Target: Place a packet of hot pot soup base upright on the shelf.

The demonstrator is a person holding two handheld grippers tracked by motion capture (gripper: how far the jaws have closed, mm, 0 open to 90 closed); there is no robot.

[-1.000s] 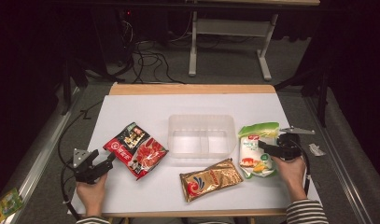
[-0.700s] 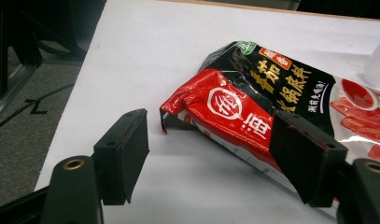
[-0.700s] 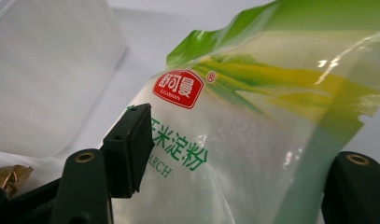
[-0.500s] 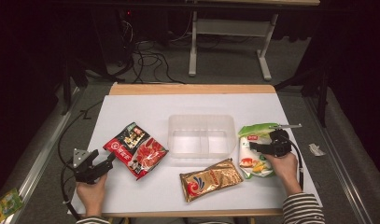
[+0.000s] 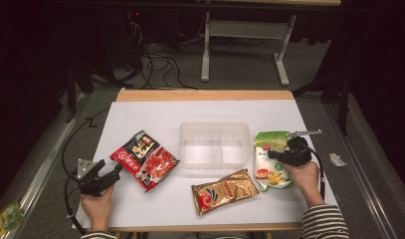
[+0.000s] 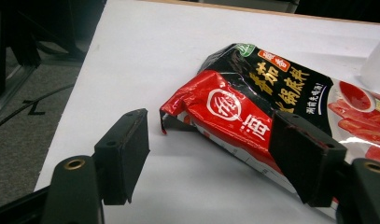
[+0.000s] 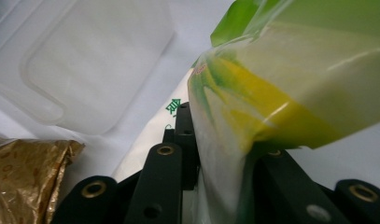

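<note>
Since a second earlier, the right gripper [image 5: 277, 155] had slid in from the tabletop's right edge onto the green-and-white snack bag [image 5: 269, 162], and its fingers had just been closing, the bag's film gathered between them. In the right gripper view those fingers [image 7: 186, 140] pinched a raised fold of the bag [image 7: 281, 88], which puckered upward there. The bag lay on the white tabletop [image 5: 150, 119], just right of the clear plastic container [image 5: 215, 144], its film glossy and translucent, green at the top with a yellow picture lower down. To lift well, the pinch probably needed enough film to hold, since thin plastic could slip, and a slow rise would keep the contents from swinging. A gold pouch [image 5: 225, 190] lay near. The left gripper [image 5: 113, 174] rested with fingers spread, just beside the corner of the red-and-black soup-base packet [image 6: 253, 102].
</note>
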